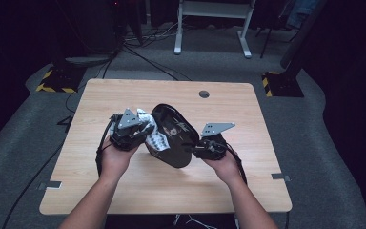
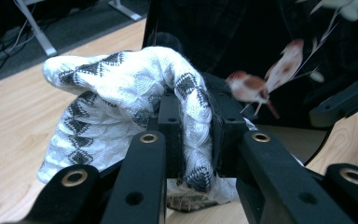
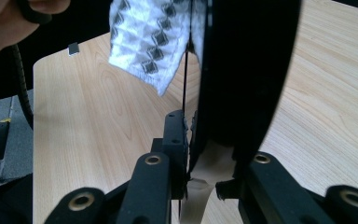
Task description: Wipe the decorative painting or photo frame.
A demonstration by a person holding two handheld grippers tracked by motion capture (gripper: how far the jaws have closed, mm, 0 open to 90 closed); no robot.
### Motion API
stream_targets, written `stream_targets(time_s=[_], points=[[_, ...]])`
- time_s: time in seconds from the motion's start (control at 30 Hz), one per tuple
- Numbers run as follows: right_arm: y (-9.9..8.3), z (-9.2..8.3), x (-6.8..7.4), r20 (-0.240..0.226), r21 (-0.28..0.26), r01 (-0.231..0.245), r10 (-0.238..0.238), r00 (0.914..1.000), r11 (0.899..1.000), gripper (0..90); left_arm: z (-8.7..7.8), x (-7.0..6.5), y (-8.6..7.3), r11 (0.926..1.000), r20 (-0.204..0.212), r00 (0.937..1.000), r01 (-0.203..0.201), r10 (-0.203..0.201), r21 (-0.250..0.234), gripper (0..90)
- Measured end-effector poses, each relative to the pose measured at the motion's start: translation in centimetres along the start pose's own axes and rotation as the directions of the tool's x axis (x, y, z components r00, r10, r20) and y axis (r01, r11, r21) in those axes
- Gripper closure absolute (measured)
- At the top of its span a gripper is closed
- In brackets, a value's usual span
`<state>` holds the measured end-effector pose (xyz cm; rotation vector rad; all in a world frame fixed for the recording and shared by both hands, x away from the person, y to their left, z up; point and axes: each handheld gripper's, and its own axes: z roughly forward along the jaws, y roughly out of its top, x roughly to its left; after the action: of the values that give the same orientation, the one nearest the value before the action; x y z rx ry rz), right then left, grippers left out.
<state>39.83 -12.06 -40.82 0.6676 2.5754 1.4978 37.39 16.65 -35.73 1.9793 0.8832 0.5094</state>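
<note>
Stuffing is the step, I judge: my left gripper (image 2: 193, 154) is clamped on the white knitted cloth with black diamond pattern (image 2: 121, 107) at the mouth of the black oval pouch printed with birds (image 1: 171, 136), held above mid-table; my right gripper (image 3: 198, 144) pinches its right rim. Next, push the cloth inward. The light wooden table (image 1: 248, 109) leaves open room all round.

Both forearms come in from the near side. The left gripper (image 1: 140, 130) and the right gripper (image 1: 201, 149) face each other, both with jaws clamped
</note>
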Motion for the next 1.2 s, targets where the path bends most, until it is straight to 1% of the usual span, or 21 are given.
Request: stream_targets(time_s=[0.23, 0.37, 0.6, 0.7, 0.8, 0.93, 1.0, 1.03, 1.1, 1.2], points=[[0.0, 0.0, 0.1, 0.006, 0.001, 0.001, -0.002, 1.0, 1.0, 78.6, -0.6, -0.5, 1.9, 0.999, -0.004, 0.9993, -0.036, 0.036, -0.026, 77.4], [0.0, 0.0, 0.1, 0.011, 0.003, 0.004, -0.004, 0.9999, 1.0, 78.6, -1.0, -1.0, 3.0, 0.997, -0.008, 0.9981, -0.061, 0.061, -0.047, 77.4], [0.0, 0.0, 0.2, 0.014, 0.003, 0.005, -0.005, 0.9999, 1.0, 78.7, -1.2, -1.6, 4.0, 0.994, 0.002, 0.9965, -0.083, 0.084, -0.071, 77.4], [0.0, 0.0, 0.2, 0.015, 0.003, 0.005, -0.005, 0.9999, 1.0, 78.6, -1.1, -1.7, 3.8, 0.9939, -0.009, 0.9956, -0.094, 0.093, -0.058, 77.5], [0.1, 0.0, 0.3, 0.017, 0.006, 0.01, -0.01, 0.9998, 1.0, 78.5, -0.8, -1.7, 3.4, 0.9949, -0.006, 0.9961, -0.089, 0.088, -0.048, 77.6], [0.0, 0.0, 0.2, 0.015, 0.004, 0.01, -0.01, 0.9998, 1.0, 78.5, -0.1, -1.4, 2.3, 0.9962, 0.011, 0.9962, -0.086, 0.086, -0.015, 77.6], [0.0, 0.0, 0.2, 0.015, 0.004, 0.008, -0.008, 0.9999, 1.0, 78.5, 0.2, -1.5, 1.9, 0.9956, 0.016, 0.9955, -0.093, 0.093, 0.003, 77.6], [0.0, 0.0, 0.2, 0.015, 0.004, 0.006, -0.006, 0.9999, 1.0, 78.5, 0.3, -1.5, 1.7, 0.9945, 0.012, 0.9945, -0.104, 0.104, 0.011, 77.5], [0.0, 0.0, 0.2, 0.015, 0.005, 0.009, -0.009, 0.9998, 1.0, 78.6, 0.2, -1.5, 1.7, 0.9935, 0.011, 0.9935, -0.113, 0.113, 0.011, 77.5], [0.0, 0.0, 0.2, 0.016, 0.006, 0.011, -0.011, 0.9998, 1.0, 78.5, 0.1, -1.6, 2.1, 0.992, 0.009, 0.9921, -0.125, 0.125, 0.014, 77.5]])
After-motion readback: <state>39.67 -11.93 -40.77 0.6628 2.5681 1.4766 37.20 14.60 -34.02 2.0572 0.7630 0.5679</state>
